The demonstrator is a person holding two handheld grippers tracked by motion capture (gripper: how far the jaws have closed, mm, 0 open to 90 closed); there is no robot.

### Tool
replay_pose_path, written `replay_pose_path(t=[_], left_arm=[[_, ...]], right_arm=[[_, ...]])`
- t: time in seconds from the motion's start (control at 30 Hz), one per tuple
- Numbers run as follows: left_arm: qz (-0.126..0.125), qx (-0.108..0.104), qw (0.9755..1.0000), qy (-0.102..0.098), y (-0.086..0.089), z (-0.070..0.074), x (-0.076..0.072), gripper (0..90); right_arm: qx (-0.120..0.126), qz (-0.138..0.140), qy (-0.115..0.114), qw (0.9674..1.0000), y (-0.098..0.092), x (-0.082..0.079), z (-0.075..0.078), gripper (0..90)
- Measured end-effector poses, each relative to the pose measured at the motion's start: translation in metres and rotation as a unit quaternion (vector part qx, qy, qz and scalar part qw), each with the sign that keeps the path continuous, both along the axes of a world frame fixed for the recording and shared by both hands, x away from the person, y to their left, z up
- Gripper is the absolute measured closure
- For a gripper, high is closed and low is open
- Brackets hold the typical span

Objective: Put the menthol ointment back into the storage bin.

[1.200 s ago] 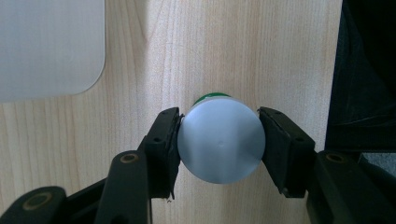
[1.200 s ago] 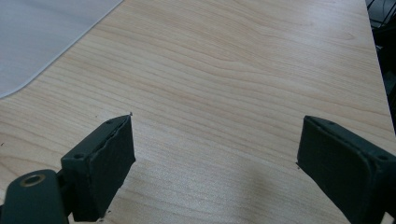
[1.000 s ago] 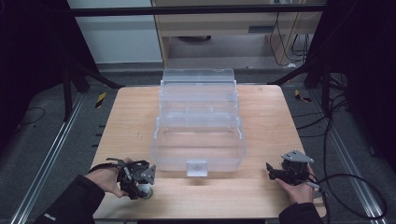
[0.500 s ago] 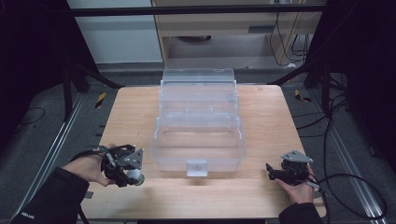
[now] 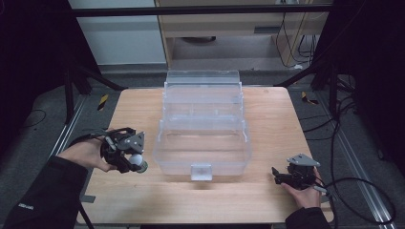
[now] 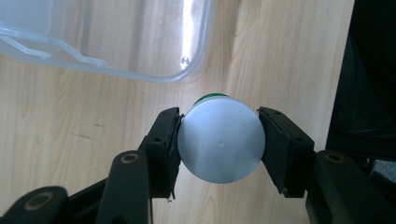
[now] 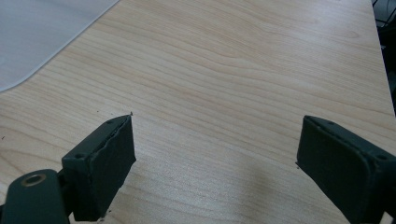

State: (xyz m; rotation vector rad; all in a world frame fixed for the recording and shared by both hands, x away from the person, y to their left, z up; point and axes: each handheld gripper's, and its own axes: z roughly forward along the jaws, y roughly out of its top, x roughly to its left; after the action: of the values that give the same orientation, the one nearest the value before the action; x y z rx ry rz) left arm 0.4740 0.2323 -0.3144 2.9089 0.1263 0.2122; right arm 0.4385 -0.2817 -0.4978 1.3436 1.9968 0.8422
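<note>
Nearest me, my right gripper (image 5: 282,178) sits low at the table's (image 5: 267,119) front right corner, its jaws spread wide with nothing but bare wood between them in the right gripper view. I judge it is parked there, out of the way until needed.

A little farther in, on the left, my left gripper (image 5: 136,164) is clenched on a small bottle (image 6: 220,140). In the left gripper view its round white end faces the camera, pinched from both sides, with a sliver of green behind it. It is held lying along the jaws, not upright, and clear of the wood, just beside the left front corner of the clear bin (image 5: 203,143). I take that hold to be a carrying grip, chosen so the bottle can go over the rim.

The bin stands in the table's middle, latch tab facing me, and looks empty, though its clear walls make that hard to tell. Its lid (image 5: 202,88) stands open behind it, towards the far edge.
</note>
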Motion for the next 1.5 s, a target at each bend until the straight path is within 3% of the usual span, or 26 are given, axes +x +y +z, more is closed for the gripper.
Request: replay_pose_path(t=[0.37,0.8,1.3,1.5], left_arm=[[-0.003,-0.004,1.0,0.001,-0.01,0.01,0.02,50.0],[-0.012,-0.017,0.9998,0.005,-0.028,0.012,0.038,50.0],[-0.027,-0.016,0.9995,0.009,-0.05,0.006,0.052,50.1],[-0.03,-0.003,0.9994,0.014,-0.054,-0.003,0.058,50.1]], right_arm=[[-0.004,0.002,0.002,1.0,0.0,0.0,-0.001,11.6],[-0.003,0.005,0.003,1.0,0.0,0.001,-0.001,11.6],[-0.003,0.007,0.005,1.0,0.001,0.002,-0.002,11.6],[-0.004,0.006,0.005,1.0,0.001,0.002,-0.002,11.6]])
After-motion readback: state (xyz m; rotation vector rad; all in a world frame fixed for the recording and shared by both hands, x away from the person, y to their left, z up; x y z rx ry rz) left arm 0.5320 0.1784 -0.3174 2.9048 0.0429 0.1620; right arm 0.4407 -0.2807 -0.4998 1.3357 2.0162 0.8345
